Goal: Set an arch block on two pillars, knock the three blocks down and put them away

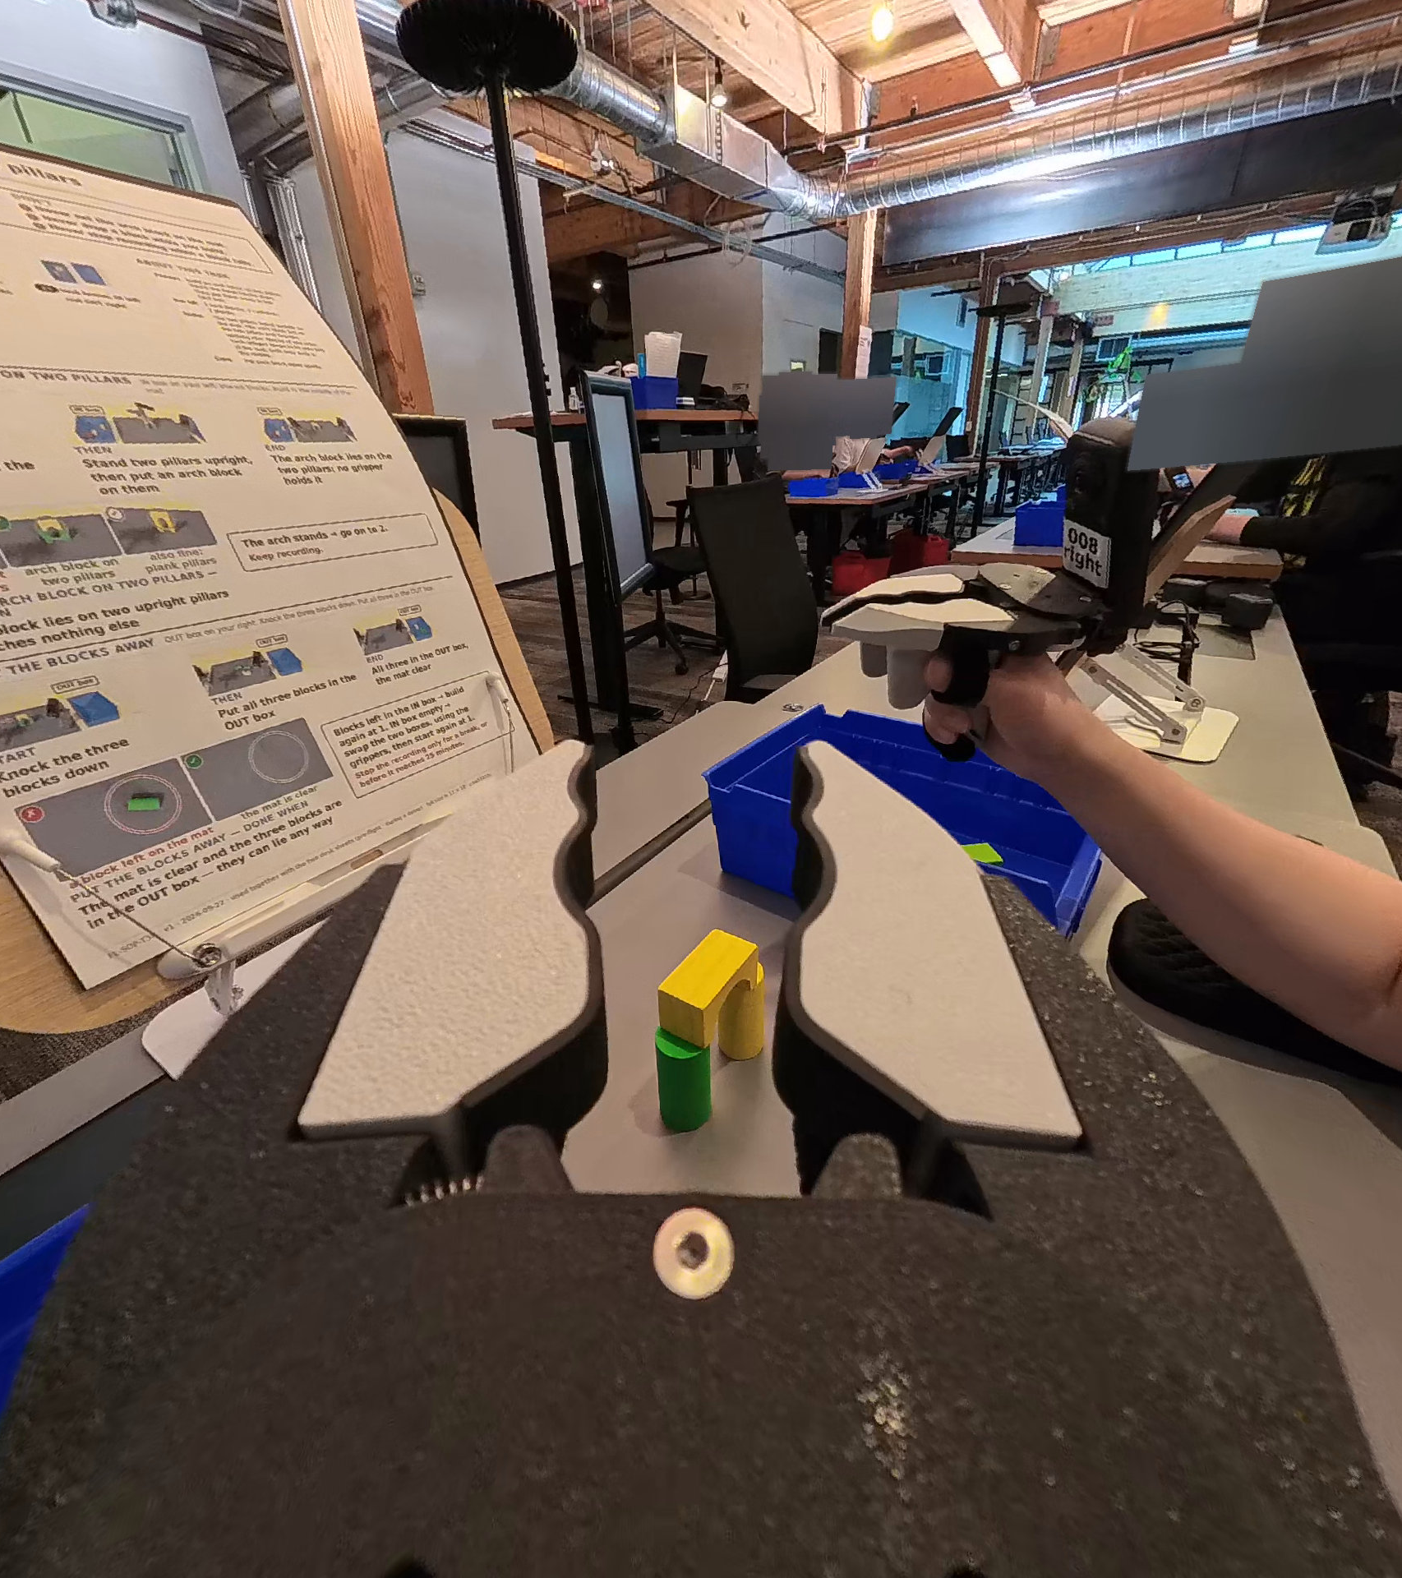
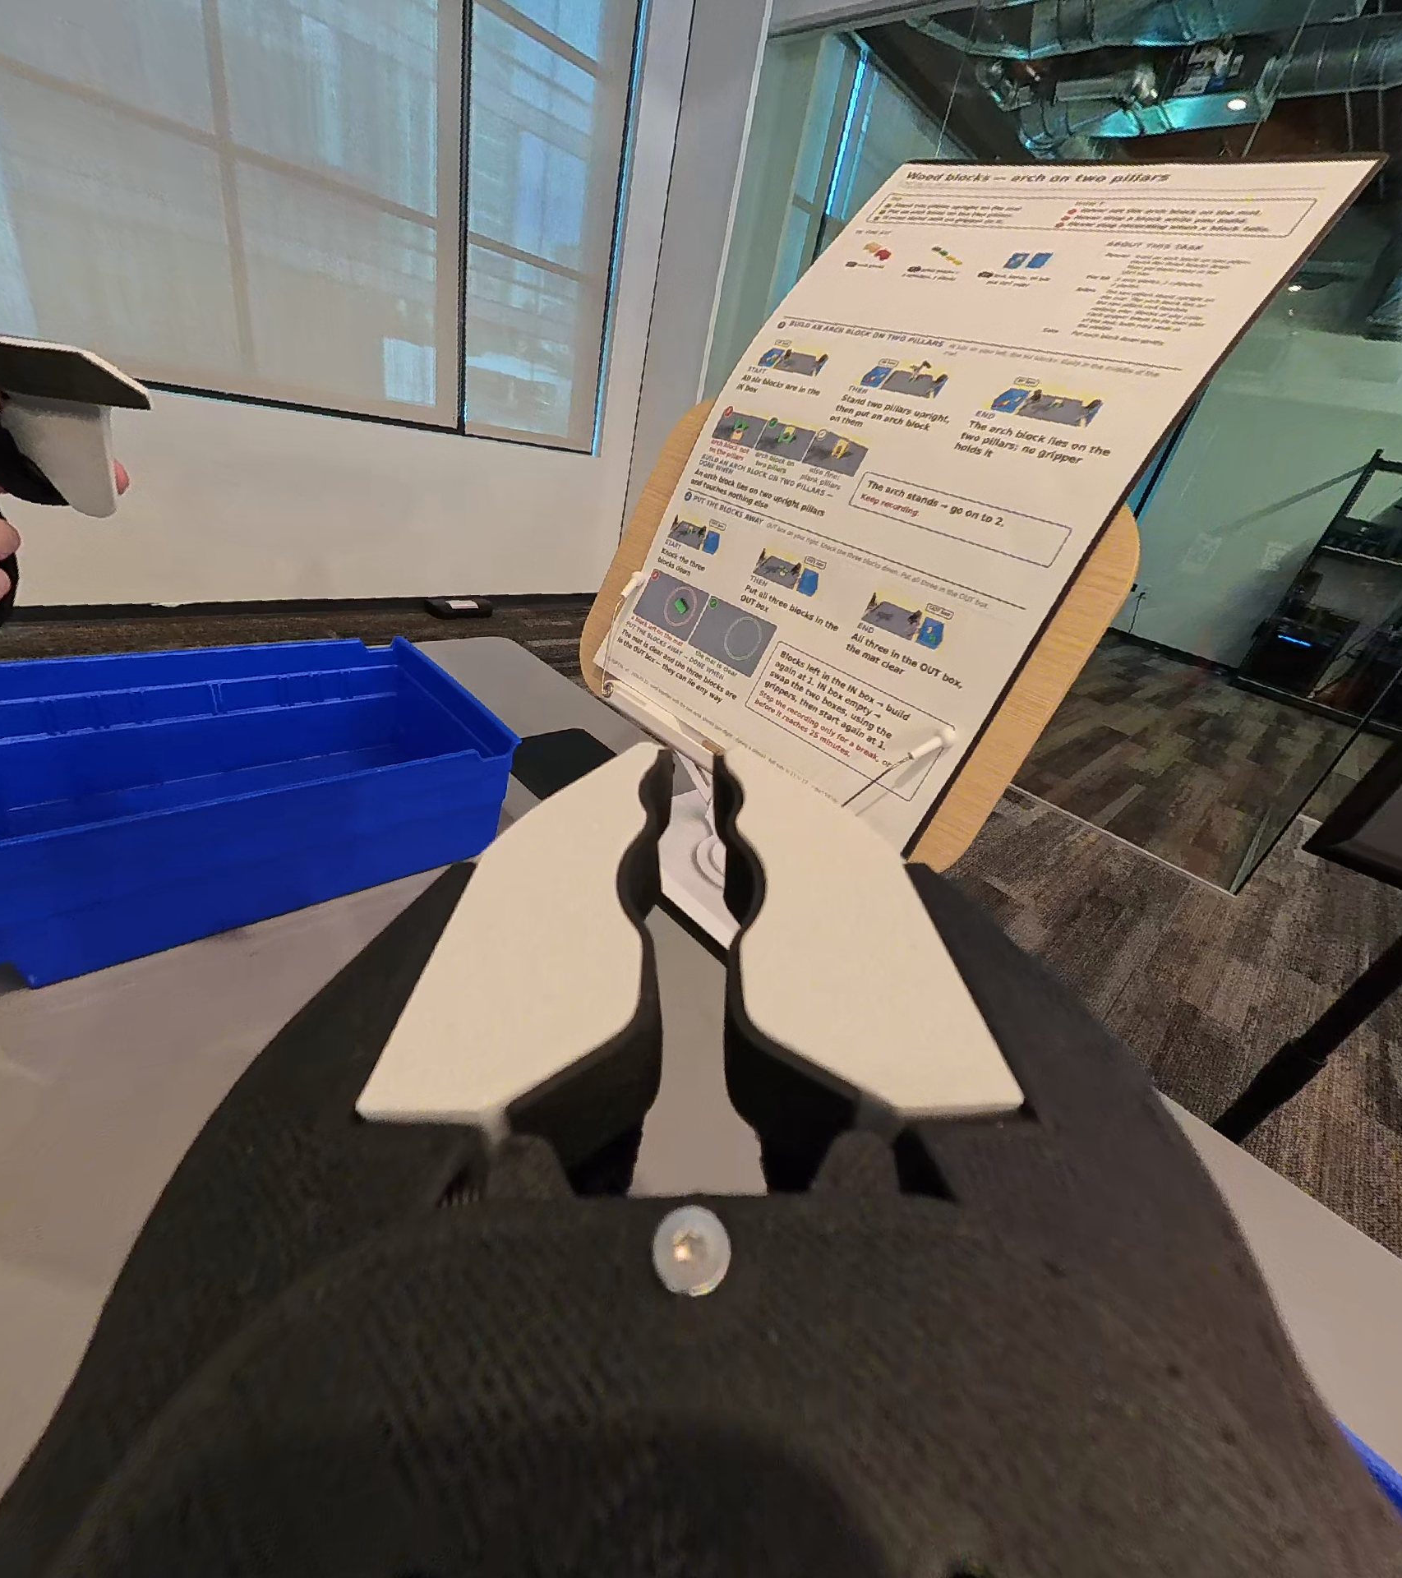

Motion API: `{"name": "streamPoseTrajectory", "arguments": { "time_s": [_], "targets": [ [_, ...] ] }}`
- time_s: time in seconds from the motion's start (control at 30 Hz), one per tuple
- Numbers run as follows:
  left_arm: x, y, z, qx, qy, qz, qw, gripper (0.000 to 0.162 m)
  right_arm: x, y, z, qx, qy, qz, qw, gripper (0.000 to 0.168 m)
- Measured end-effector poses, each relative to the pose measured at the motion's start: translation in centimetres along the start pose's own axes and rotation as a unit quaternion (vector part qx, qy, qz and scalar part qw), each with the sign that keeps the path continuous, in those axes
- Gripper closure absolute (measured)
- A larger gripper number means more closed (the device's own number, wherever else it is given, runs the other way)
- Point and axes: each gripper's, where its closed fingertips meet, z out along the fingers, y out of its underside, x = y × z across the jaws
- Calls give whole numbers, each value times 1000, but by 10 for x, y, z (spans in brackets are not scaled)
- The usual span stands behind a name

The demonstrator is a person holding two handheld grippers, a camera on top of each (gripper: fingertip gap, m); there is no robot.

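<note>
The standing arch (image 1: 710, 995) sits straight ahead of the released left claw (image 1: 693, 820), far nearer than the raised, nearly clenched, empty right claw (image 2: 693, 773).

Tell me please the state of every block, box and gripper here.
yellow arch block: resting on both pillars
green pillar: upright
yellow pillar: upright
blue box: holds a green piece
second blue box: empty
left gripper: jaws open, empty
right gripper: jaws nearly closed, empty
</note>
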Motion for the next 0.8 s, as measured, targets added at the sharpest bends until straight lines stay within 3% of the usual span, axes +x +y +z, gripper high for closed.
{"name": "streamPoseTrajectory", "arguments": {
  "time_s": [0.8],
  "targets": [
    [1, 0, 0, 0, 2, 0, 1000, 119, -3, 9, 5, -25, -9, 26, 999, 167]
  ]
}}
